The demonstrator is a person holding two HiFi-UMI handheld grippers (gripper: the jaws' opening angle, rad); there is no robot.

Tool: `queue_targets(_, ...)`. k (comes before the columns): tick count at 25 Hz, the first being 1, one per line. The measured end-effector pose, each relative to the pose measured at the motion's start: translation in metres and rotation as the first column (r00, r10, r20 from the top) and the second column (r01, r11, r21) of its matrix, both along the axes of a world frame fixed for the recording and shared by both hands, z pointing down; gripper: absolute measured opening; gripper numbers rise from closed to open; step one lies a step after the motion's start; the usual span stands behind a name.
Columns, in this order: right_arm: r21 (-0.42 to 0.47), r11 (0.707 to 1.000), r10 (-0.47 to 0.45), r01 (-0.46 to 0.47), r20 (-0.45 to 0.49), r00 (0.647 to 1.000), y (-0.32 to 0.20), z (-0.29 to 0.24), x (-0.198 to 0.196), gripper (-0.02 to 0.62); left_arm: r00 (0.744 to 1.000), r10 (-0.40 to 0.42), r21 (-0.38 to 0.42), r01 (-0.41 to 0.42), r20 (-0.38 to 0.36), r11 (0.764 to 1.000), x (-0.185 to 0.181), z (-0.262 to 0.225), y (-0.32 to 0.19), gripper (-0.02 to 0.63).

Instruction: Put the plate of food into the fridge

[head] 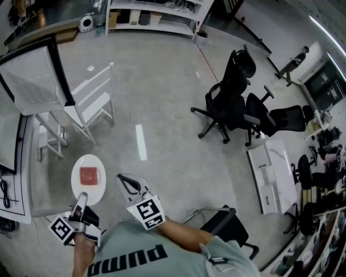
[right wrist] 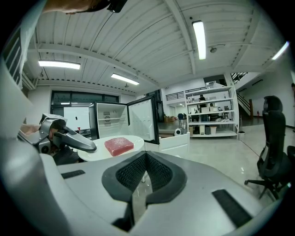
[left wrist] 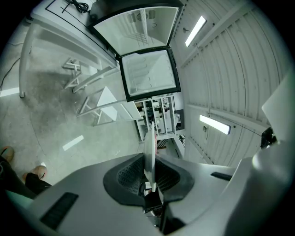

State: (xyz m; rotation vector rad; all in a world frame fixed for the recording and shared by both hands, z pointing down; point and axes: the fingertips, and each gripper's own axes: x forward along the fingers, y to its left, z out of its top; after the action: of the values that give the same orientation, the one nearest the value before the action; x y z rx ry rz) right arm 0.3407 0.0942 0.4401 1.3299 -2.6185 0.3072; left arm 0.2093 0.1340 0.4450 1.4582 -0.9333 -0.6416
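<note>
A white plate point(head: 88, 165) carrying a red slab of meat point(head: 88, 175) hangs level over the floor in the head view. My left gripper point(head: 82, 198) is shut on its near rim. In the left gripper view the plate point(left wrist: 149, 138) shows edge-on, pinched between the pads of the left gripper point(left wrist: 150, 161). My right gripper point(head: 122, 179) floats just right of the plate, shut and holding nothing. From the right gripper point(right wrist: 146, 156) view, the plate point(right wrist: 137, 139) and the meat point(right wrist: 119, 145) lie ahead. Behind them stands the fridge point(right wrist: 107, 120), its glass door point(right wrist: 143, 120) swung open.
The fridge's open glass door point(head: 33, 76) is at the far left, with a white frame chair point(head: 89, 105) beside it. Black office chairs point(head: 232, 97) and a white table point(head: 273, 173) stand to the right. Shelving point(head: 157, 13) lines the back wall.
</note>
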Motion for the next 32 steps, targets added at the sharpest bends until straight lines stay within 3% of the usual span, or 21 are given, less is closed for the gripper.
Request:
queue_targets(9,-0.006,0.997,-0.075,0.075,0.01,0.997,-0.015,0.006,0.023,0.005,0.996,-0.092,0.002,0.092,0.011,0.996,0.019,0.003,-0.006,0.047)
queue_targets(18,-0.003,0.992,-0.126,0.126,0.035,0.991,-0.038,0.016,0.005,0.005,0.983,-0.18,-0.025,0.18,0.029,0.983,-0.001,0.001,-0.012,0.046)
queue_targets(32,-0.011,0.997,-0.078,0.078,0.012,0.997,-0.082,0.016,-0.034,0.005,0.992,-0.126,-0.014,0.126,0.005,0.992,-0.043,-0.001,-0.071,0.046)
